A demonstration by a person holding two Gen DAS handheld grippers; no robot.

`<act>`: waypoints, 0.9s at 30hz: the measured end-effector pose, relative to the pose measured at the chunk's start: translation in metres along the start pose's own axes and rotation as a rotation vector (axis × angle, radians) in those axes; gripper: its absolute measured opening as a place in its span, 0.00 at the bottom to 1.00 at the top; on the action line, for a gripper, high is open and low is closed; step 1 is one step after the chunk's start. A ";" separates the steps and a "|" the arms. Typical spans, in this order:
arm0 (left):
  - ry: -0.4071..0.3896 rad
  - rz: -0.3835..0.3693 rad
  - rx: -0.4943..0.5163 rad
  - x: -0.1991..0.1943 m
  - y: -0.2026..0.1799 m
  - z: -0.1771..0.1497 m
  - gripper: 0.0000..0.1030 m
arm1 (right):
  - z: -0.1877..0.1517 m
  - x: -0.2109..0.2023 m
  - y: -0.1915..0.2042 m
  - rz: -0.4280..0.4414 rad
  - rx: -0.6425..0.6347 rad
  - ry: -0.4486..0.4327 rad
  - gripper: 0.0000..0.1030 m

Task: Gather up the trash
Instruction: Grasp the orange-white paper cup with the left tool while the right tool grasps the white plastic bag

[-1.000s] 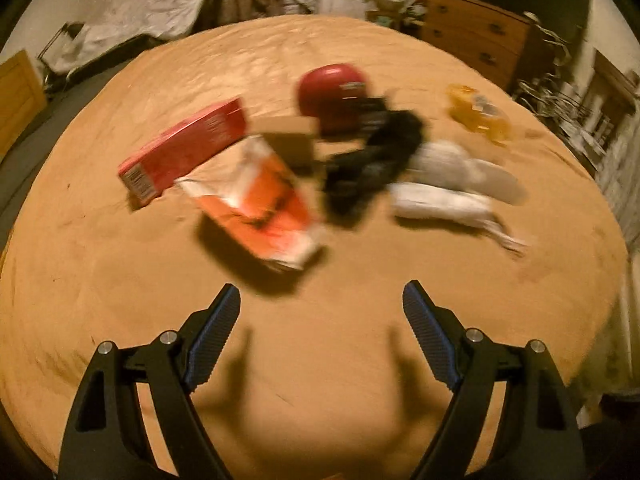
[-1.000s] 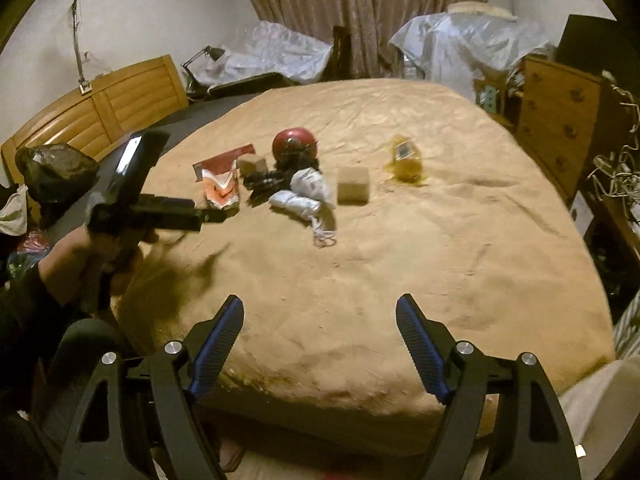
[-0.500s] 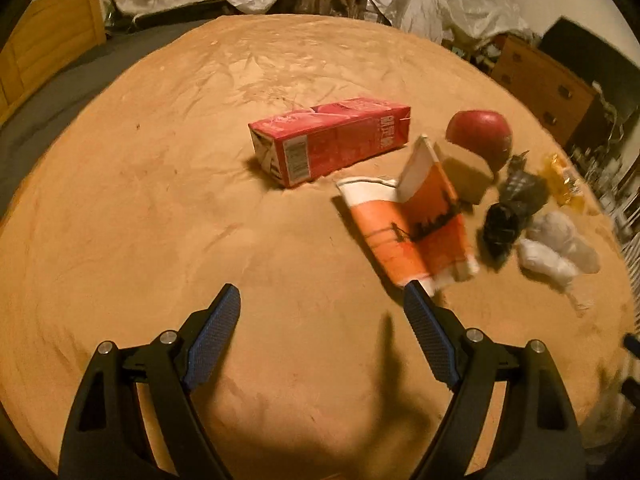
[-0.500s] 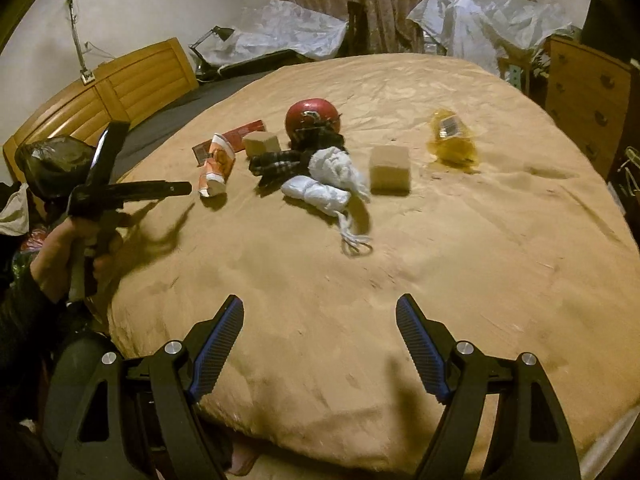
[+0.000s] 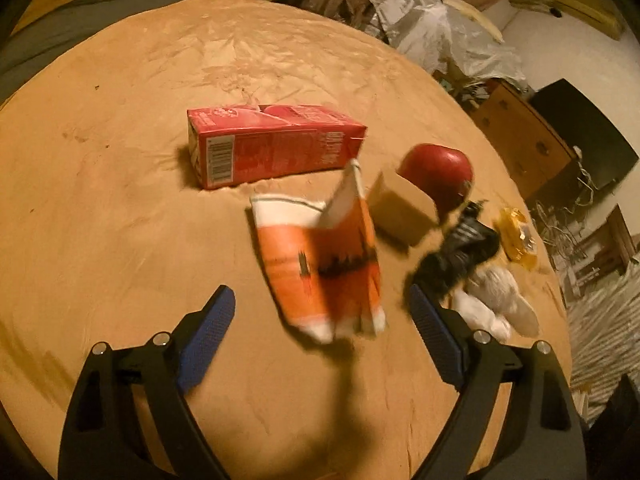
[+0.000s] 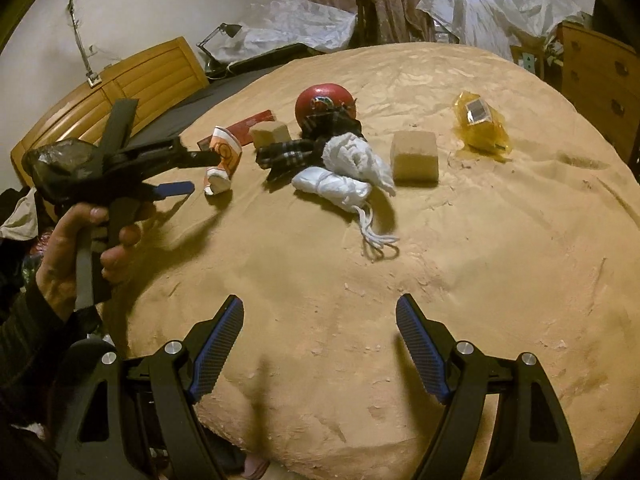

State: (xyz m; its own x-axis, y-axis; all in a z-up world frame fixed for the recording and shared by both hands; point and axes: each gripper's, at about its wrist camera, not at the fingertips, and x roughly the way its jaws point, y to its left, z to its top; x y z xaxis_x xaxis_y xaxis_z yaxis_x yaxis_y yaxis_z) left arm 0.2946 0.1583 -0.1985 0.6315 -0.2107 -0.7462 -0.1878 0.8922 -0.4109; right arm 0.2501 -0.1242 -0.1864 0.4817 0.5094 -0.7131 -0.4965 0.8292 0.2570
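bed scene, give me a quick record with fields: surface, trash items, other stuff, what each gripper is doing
surface: tan bed cover
trash: flattened orange paper cup; red carton lying on its side behind it; yellow wrapper far right
other items: red round object, two tan blocks, plaid dark cloth, white bundle with string
left gripper: fingers opening, bracketing the cup's near end, not touching
right gripper: open, empty, over bare cover

Blurred and hidden parts
The crushed orange cup (image 5: 320,264) is motion-blurred (print unreadable); the red carton (image 6: 250,122) lies mostly hidden behind it.
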 end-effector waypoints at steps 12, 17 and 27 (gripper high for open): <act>-0.047 0.072 0.099 0.003 -0.017 0.005 0.39 | 0.017 0.010 -0.001 0.005 -0.012 -0.021 0.75; -0.051 0.070 0.164 -0.020 -0.017 -0.005 0.39 | 0.029 0.012 0.000 0.003 -0.030 -0.035 0.65; 0.013 0.068 0.224 -0.018 -0.020 -0.036 0.39 | 0.061 0.036 0.025 0.007 -0.159 -0.024 0.37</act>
State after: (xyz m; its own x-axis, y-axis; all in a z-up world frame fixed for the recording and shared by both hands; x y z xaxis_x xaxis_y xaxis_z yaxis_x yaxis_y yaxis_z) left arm 0.2602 0.1295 -0.1956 0.6133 -0.1505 -0.7754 -0.0575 0.9706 -0.2339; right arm 0.2993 -0.0705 -0.1660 0.4938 0.5224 -0.6952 -0.6071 0.7795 0.1544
